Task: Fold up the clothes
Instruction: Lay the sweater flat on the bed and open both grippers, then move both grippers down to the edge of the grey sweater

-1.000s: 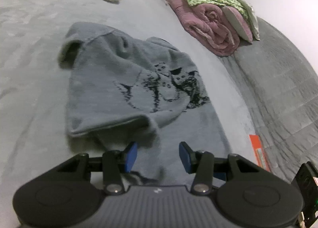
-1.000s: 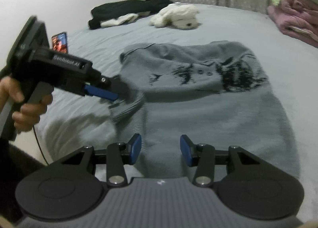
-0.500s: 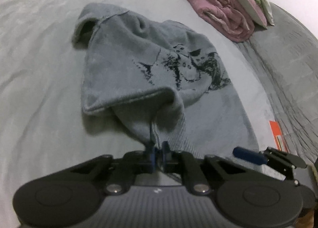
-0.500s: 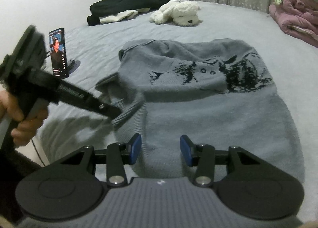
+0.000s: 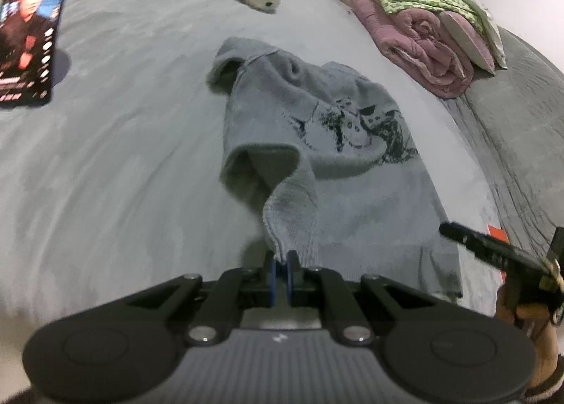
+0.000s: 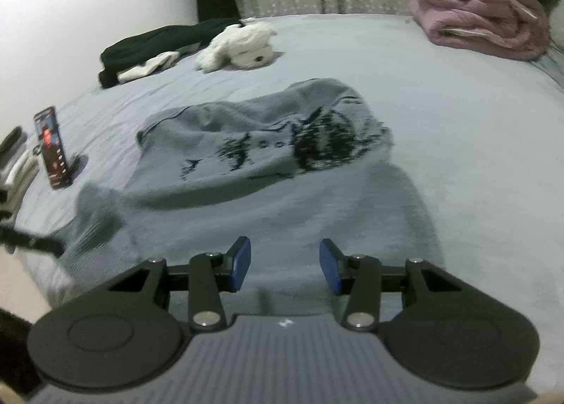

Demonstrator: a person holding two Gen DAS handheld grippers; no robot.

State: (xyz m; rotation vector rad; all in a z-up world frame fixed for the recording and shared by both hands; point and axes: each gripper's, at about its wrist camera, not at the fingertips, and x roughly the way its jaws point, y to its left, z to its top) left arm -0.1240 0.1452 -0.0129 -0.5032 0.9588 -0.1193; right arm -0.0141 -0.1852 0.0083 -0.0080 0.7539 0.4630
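**Sleeve cuff in your left tongs, body of the sweater ahead**

Your left gripper (image 5: 281, 275) is clamped on the ribbed cuff of the grey knitted sweater with a dark cat print (image 5: 317, 129), which lies spread on the grey bedsheet (image 5: 123, 157). From the pinch the sleeve rises and runs straight away from you into the garment, so its long axis lines up with your left tongs. The sweater's body lies ahead and slightly to the right of that grip. Any fold across goes that way, I judge.

Your right gripper (image 6: 284, 268) has its blue pads well apart and holds nothing; it hovers over the near hem, with the print further ahead. Your left hand is the one already engaged, and the right is nearer to the hem.

The left wrist view shows the pinch itself and the open hollow of the sleeve. The right wrist view shows neither clearly: the sleeve there is a blur at the left edge. It does show the width of the sweater's body and the black phone propped upright (image 6: 52, 147) beside it.
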